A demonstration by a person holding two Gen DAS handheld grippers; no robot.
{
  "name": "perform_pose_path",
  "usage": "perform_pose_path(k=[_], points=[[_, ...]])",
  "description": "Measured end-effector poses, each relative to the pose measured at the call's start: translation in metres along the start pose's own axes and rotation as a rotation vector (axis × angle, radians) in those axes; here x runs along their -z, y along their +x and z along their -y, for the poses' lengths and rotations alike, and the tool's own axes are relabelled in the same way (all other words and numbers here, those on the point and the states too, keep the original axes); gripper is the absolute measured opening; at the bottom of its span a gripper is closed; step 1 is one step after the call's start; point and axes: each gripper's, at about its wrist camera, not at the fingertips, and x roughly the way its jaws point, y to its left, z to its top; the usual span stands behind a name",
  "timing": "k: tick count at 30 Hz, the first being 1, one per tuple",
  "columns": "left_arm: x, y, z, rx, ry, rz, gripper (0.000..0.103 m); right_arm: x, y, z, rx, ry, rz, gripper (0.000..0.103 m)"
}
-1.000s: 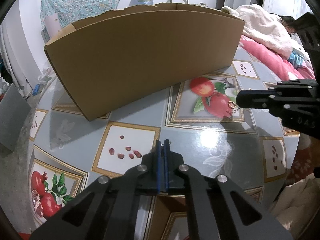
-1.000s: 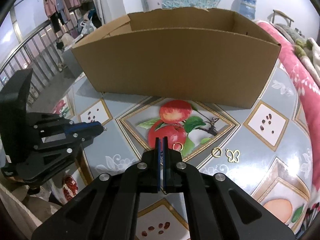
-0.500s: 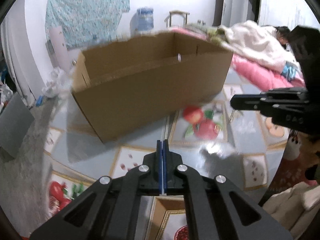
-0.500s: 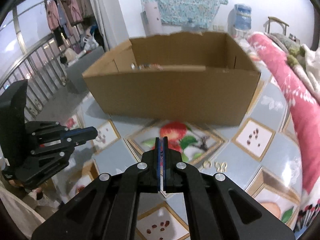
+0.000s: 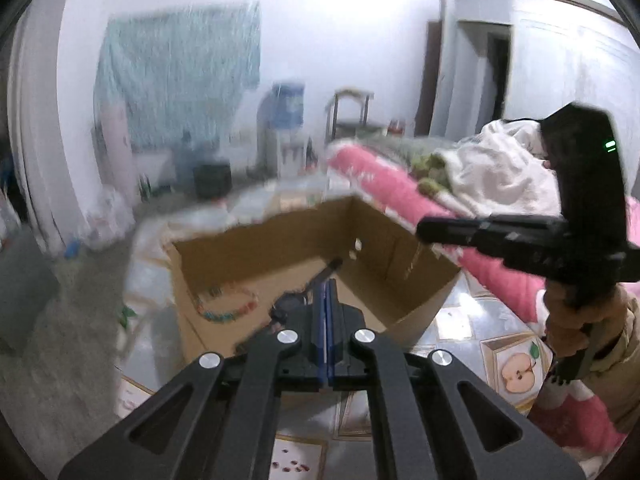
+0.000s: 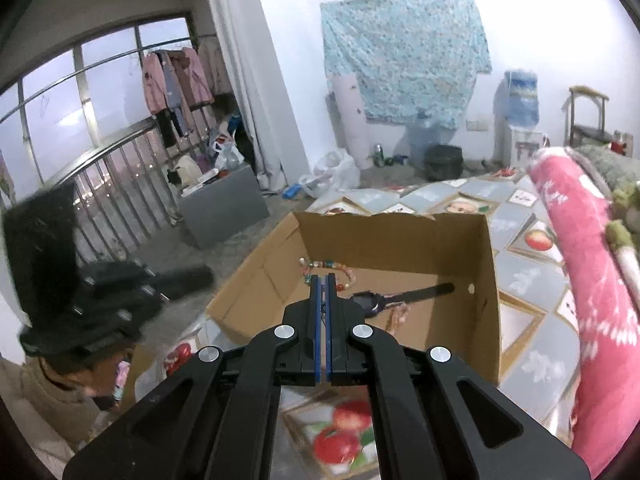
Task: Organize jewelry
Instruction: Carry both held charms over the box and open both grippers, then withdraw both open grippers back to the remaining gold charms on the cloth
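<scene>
Item: left tongs [image 5: 326,292], pads pressed flat together; I cannot make out anything between them, and the view is blurred. Item: right tongs [image 6: 322,284], likewise closed tight; a thin dark streak runs between the pads, possibly a fine chain, but I cannot tell. Both tongs hang over the near wall of the cardboard box [image 6: 486,320], pointing down into it. Contents of the box: one beaded necklace [image 6: 332,266] on the floor toward the far side; one dark wristwatch [image 6: 370,300] lying flat, its strap stretched toward the right wall; one pale pink bracelet [image 6: 398,316] just beside the watch. The box stands on the desk [image 6: 532,360], under an oilcloth printed with fruit; a pink blanket [image 6: 592,320] is rolled along the desk's right edge. My reading of the step: carrying small pieces to the box for release. To do it well, I would bring each pair of tongs well past the near wall and low over bare cardboard before opening, clear of the necklace and the watch, so a light piece drops straight and does not tangle or bounce out.
</scene>
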Motion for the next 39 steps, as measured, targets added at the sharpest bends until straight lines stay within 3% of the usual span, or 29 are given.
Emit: perform_pose_path(k=[2,8,14,21,24,30,31,39], points=[[0.0,0.032,-0.012,0.024,-0.055,-0.086,0.0,-0.006,0.019,0.015,-0.004,0.024,-0.058,0.0],[0.005,0.083,-0.027,0.05,-0.131,-0.22,0.001,-0.005,0.056,0.047,0.018,0.061,-0.186,0.002],[0.003,0.101,-0.039,0.047,-0.18,-0.273,0.001,-0.003,0.055,0.059,0.052,0.071,-0.186,0.005],[0.002,0.1,-0.051,0.079,-0.226,-0.267,0.005,-0.01,0.041,0.062,0.061,0.079,-0.14,0.011],[0.002,0.095,-0.051,0.084,-0.23,-0.254,0.012,-0.014,0.032,0.062,0.071,0.085,-0.11,0.015],[-0.004,0.066,-0.043,0.074,-0.214,-0.183,0.014,-0.018,-0.003,0.058,0.095,0.103,-0.041,0.029],[-0.004,0.056,-0.04,0.067,-0.202,-0.161,0.016,-0.016,-0.014,0.056,0.099,0.106,-0.02,0.034],[0.016,-0.022,-0.009,0.062,-0.082,-0.035,0.048,0.029,-0.081,0.049,0.152,0.122,0.036,0.037]])
